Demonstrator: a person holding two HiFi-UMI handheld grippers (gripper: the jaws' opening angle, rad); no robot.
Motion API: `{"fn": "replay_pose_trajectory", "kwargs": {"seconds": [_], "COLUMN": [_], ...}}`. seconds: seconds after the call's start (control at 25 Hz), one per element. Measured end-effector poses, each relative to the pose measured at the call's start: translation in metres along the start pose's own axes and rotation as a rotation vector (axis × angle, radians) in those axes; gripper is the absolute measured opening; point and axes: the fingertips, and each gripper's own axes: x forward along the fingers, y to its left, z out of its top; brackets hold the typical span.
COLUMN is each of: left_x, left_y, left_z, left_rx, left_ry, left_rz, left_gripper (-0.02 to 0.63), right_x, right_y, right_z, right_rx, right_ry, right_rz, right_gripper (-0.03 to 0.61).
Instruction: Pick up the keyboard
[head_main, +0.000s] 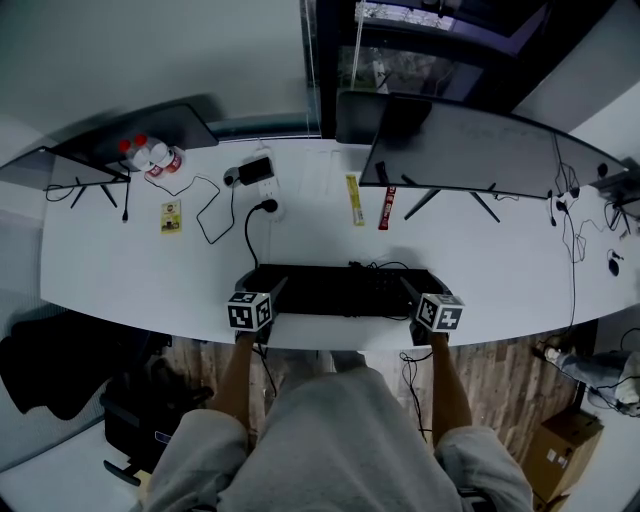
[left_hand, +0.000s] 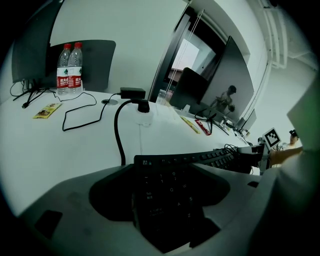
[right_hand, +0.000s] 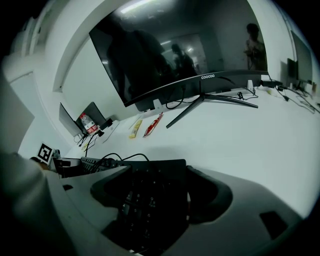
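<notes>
A black keyboard lies lengthwise along the near edge of the white table. My left gripper holds its left end and my right gripper its right end. In the left gripper view the keyboard fills the gap between the jaws of the left gripper, which press on it. The right gripper view shows the same: the keyboard's other end sits clamped in the right gripper. Whether the keyboard rests on the table or hangs just above it, I cannot tell.
A wide curved monitor stands behind at right, a second screen at far left. Two water bottles, a charger with a black cable, a yellow packet and a red packet lie behind the keyboard. A cardboard box sits on the floor.
</notes>
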Motion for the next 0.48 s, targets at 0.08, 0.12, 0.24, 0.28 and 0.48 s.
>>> {"fn": "replay_pose_trajectory", "kwargs": {"seconds": [0.08, 0.12, 0.24, 0.28, 0.48], "left_x": [-0.0014, -0.0023, -0.0045, -0.0052, -0.0066], "left_y": [-0.0007, -0.0016, -0.0034, -0.0038, -0.0062], "left_z": [0.0009, 0.0011, -0.0006, -0.0015, -0.0016], "left_rx": [-0.007, -0.011, -0.019, -0.021, -0.046], "left_ry": [-0.007, -0.009, -0.017, -0.019, -0.023], "left_rz": [-0.005, -0.007, -0.003, -0.002, -0.027], "left_gripper": [0.307, 0.307, 0.307, 0.306, 0.307], "right_x": [-0.0034, -0.0055, -0.0085, -0.0088, -0.0104], "right_y": [0.0013, 0.0016, 0.0017, 0.0019, -0.0018], "right_z": [0.0018, 0.0028, 0.0049, 0.0047, 0.0039], "right_rx": [-0.003, -0.005, -0.009, -0.009, -0.01], "right_ry": [-0.01, -0.014, -0.023, -0.023, -0.034], "right_rz": [-0.003, -0.005, -0.008, -0.007, -0.008], "right_gripper": [0.341, 0.339, 0.336, 0.336, 0.335]}}
